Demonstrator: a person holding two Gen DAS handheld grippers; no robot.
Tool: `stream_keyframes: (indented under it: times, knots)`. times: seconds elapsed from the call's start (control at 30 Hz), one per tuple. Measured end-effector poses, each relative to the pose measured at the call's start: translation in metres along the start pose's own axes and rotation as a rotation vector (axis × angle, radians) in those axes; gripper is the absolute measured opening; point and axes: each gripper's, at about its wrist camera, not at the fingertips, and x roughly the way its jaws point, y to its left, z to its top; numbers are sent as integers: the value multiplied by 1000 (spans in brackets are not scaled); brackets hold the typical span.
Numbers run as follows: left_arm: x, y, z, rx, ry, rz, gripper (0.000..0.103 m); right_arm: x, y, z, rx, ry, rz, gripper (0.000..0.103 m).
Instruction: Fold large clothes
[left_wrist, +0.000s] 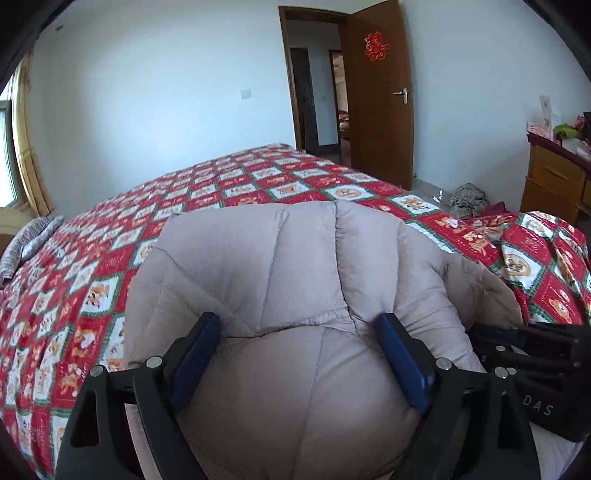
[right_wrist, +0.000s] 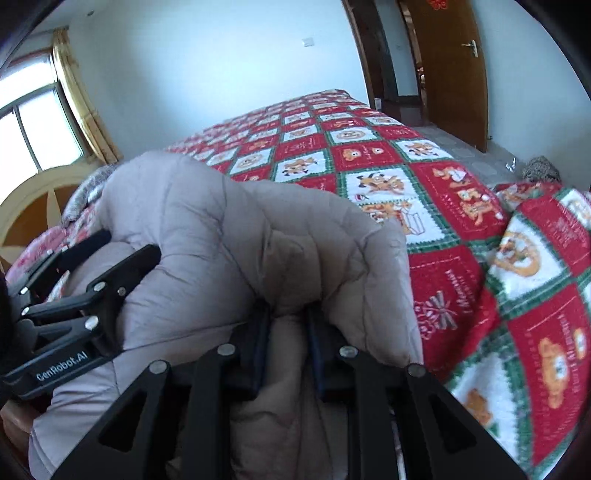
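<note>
While the padded beige coat (left_wrist: 295, 258) lies bunched on the bed (left_wrist: 92, 266) near its close edge, the fold looks partly made at best. One side of the coat has been brought over into a thick, rounded heap, yet no flat, squared stack shows in either view, so I judge the task somewhere in its middle.

Seen from the left wrist, the left gripper (left_wrist: 295, 332) stands wide, its blue pads on either side of a puffy bulge of coat; the pads do not seem to press it, so it has hold of nothing that I can see. At the right edge of that view sits the right gripper (left_wrist: 532, 354). In its own view the right gripper (right_wrist: 288, 317) is nearly closed, pinching a raised fold of coat between its pads.

What seems left: laying that held fold down across the body, flattening the bulk, and tucking in any sleeve, which I cannot pick out in the heap. The padding will likely spring back.
</note>
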Motion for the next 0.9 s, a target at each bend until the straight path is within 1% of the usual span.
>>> stream_keyframes:
  times: [0.07, 0.23, 0.3, 0.33, 0.37, 0.4, 0.43, 0.47, 0.5, 0.53, 0.57, 0.6, 0.63, 0.67, 0.7, 0.73, 0.77, 0.83, 0.87, 0.9]
  knots:
    - [0, -3, 0, 15, 6, 13, 88, -1, -3, -1, 12, -4, 16, 19]
    - [-6, -7, 1, 41, 19, 40, 89, -7, 1, -1, -7, -14, 14, 21]
    - [-12, -6, 3, 57, 47, 35, 89, -13, 1, 2, -14, 9, 25, 25]
    - [-17, -4, 4, 64, 68, 23, 89, -18, 0, 4, -17, 33, 27, 29]
    - [-26, 1, 6, 60, 85, -7, 89, -25, -1, 8, -20, 60, 25, 32]
    - [-38, 10, 8, 36, 87, -42, 89, -38, -3, 12, -16, 73, 22, 42]
    - [-48, 18, 9, 13, 79, -62, 89, -56, -6, 16, -6, 52, 31, 58]
    - [-65, 34, 9, -31, 54, -87, 90, -73, -10, 18, 1, 13, 35, 69]
    - [-73, 42, 9, -53, 38, -99, 90, -87, -13, 19, 2, -22, 34, 83]
    - [-84, 57, 9, -88, 16, -115, 90, -103, -14, 21, -3, -55, 38, 93]
    - [-93, 74, 9, -131, -7, -129, 91, -118, -15, 24, -14, -77, 62, 96]
    - [-99, 90, 7, -176, -25, -146, 91, -124, -14, 26, -19, -79, 87, 101]
    - [-100, 100, 6, -210, -31, -154, 92, -127, -14, 27, -20, -73, 118, 103]
    - [-99, 114, 2, -264, -26, -155, 92, -124, -13, 28, -17, -56, 147, 103]
    - [-95, 121, 0, -290, -14, -156, 92, -114, -11, 27, -9, -14, 166, 103]
    - [-88, 126, -3, -318, 8, -163, 92, -101, -11, 26, 1, 27, 162, 103]
    - [-78, 128, -9, -346, 42, -186, 92, -82, -11, 23, 10, 76, 138, 103]
    - [-61, 125, -18, -366, 91, -233, 92, -53, -13, 15, 23, 125, 114, 103]
    - [-50, 121, -24, -372, 129, -261, 92, -43, -15, 12, 36, 141, 120, 103]
    - [-43, 118, -29, -378, 150, -282, 92, -34, -18, 9, 64, 152, 141, 103]
